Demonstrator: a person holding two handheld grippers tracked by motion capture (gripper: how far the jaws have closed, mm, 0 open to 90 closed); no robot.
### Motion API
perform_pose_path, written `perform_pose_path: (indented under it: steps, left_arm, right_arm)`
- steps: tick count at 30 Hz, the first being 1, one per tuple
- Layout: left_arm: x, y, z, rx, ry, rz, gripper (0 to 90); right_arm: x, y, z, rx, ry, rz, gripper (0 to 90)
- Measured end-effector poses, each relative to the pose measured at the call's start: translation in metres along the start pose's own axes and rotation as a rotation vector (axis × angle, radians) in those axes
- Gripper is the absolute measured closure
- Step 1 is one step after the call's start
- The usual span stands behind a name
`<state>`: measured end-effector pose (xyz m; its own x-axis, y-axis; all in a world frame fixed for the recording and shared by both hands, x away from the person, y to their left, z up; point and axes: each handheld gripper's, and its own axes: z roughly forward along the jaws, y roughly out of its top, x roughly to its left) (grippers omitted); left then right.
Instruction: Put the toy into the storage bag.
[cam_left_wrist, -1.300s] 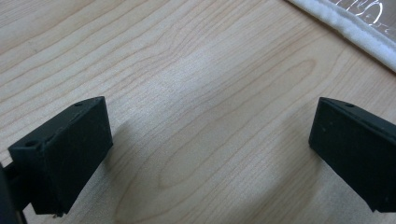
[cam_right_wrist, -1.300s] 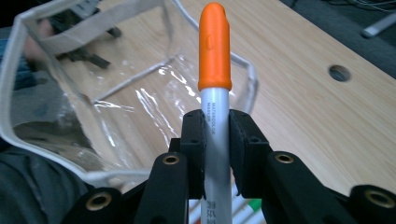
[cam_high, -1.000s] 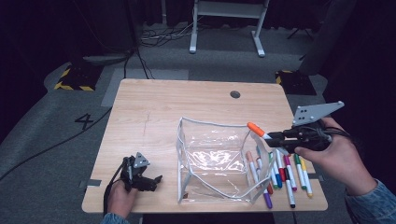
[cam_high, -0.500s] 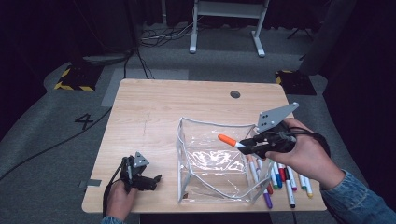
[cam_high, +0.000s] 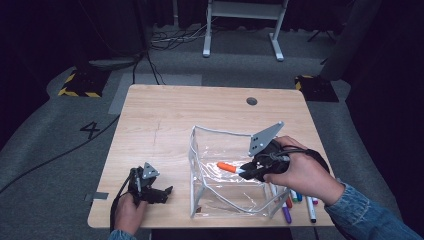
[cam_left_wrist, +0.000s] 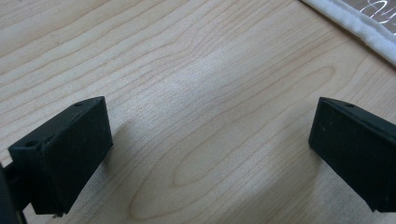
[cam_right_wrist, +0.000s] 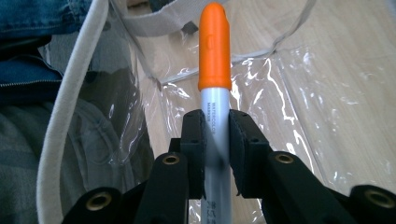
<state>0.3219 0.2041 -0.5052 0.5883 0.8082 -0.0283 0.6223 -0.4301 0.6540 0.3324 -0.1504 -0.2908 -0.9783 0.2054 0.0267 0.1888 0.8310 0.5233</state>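
A clear plastic pouch (cam_high: 210, 150) with a white rim stands open on the wooden table (cam_high: 165, 115). My right gripper (cam_high: 245, 170) is shut on an orange-capped marker (cam_high: 227, 167) and holds it over the pouch's opening, cap pointing left. In the right gripper view the marker (cam_right_wrist: 215, 60) sticks up between the pads, with the pouch (cam_right_wrist: 280, 84) behind it. My left gripper (cam_high: 164, 192) rests at the table's front left corner, open. Bare wood lies between its jaws in the left gripper view, and the pouch rim (cam_left_wrist: 355, 28) crosses the top right corner.
Several loose markers (cam_high: 295, 200) lie on the table right of the pouch, partly under the right hand. A round cable hole (cam_high: 252, 101) sits near the far edge. Floor cables and a desk frame are beyond the table.
The right hand has carried the orange-capped marker leftward and down, from beside the loose markers to over the pouch. The left gripper has stayed put.
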Motion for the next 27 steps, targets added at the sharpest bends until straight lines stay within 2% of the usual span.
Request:
perform_pose_path:
  steps: [10, 18, 27]
  left_arm:
    - [0.000, 0.000, 0.000, 0.000, 0.003, -0.002, 0.0]
    - [0.000, 0.000, 0.000, 0.000, 0.004, -0.003, 0.0]
    - [0.000, 0.000, 0.000, 0.002, 0.002, -0.002, 0.0]
  right_arm:
    - [0.005, 0.008, 0.027, 0.097, 0.041, -0.017, 77.0]
    - [0.007, 0.014, 0.043, 0.188, 0.047, -0.042, 77.0]
    - [0.012, 0.021, 0.058, 0.247, 0.068, -0.080, 77.0]
